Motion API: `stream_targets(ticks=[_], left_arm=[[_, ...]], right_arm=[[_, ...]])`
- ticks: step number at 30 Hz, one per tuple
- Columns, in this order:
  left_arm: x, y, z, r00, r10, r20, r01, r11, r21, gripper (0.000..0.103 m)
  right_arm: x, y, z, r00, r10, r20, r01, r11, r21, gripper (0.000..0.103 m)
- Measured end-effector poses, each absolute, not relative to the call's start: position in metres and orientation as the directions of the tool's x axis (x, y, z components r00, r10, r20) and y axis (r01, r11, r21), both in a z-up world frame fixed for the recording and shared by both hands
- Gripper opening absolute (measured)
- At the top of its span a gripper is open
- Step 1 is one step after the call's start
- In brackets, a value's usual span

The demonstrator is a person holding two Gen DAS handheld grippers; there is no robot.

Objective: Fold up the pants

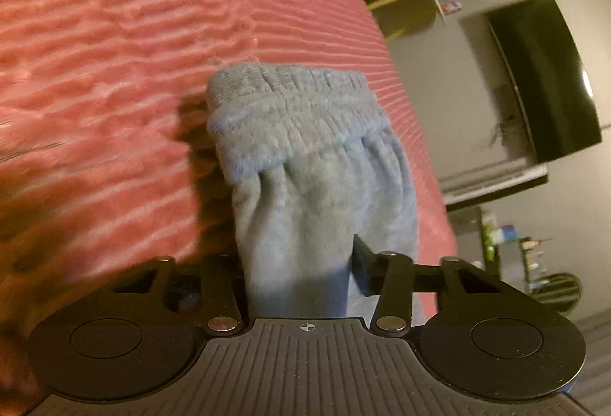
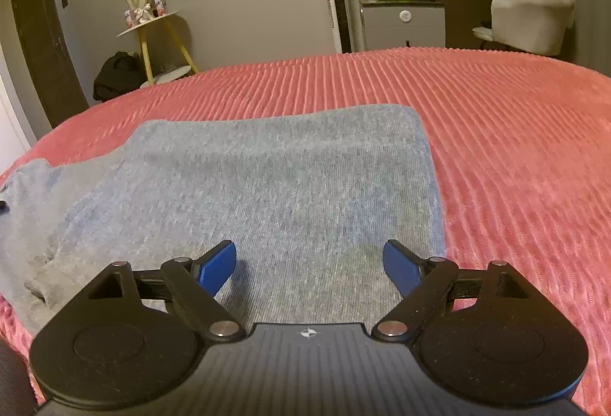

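Currently your left gripper clamps the pants at the cuffed end above the bedspread. Your right gripper stands open, empty, over the folded portion lying flat.

No words, brands or numbers can be read in either view; the small packages on the side table are too blurred to make out.

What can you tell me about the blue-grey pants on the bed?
The pants look like soft, fuzzy blue-grey fleece. Most of them lie flat and partly folded on the ribbed pink bedspread. One end, with its gathered elastic band, is lifted and pinched in the left gripper. The right gripper hangs open above the flat part.
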State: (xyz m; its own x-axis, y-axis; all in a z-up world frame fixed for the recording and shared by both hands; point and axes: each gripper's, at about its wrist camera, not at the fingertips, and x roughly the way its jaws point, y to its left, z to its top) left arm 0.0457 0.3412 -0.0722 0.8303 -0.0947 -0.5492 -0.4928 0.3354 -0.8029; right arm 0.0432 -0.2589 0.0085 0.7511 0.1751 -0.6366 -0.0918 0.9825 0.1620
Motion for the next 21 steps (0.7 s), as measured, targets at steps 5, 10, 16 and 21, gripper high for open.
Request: stream_targets(ticks=[5, 10, 16, 21], left_arm=[[0.049, 0.339, -0.061, 0.855, -0.057, -0.515, -0.452, 0.406, -0.795, 0.020], [0.038, 0.300, -0.015, 0.869, 0.059, -0.491, -0.415, 0.626, -0.660, 0.018], [0.044, 0.219, 0.061, 0.895, 0.144, -0.422, -0.313, 0.877, -0.365, 0.017], [0.042, 0.114, 0.103, 0.936, 0.007, -0.353, -0.081, 0.977, -0.195, 0.017]], right_arm=[[0.044, -0.255, 0.007, 0.750, 0.166, -0.640, -0.113, 0.986, 0.122, 0.086], [0.046, -0.265, 0.009, 0.748, 0.193, -0.635, -0.096, 0.978, 0.185, 0.086], [0.046, -0.277, 0.013, 0.751, 0.222, -0.622, -0.066, 0.962, 0.264, 0.086], [0.042, -0.291, 0.019, 0.762, 0.253, -0.597, -0.020, 0.929, 0.369, 0.086]])
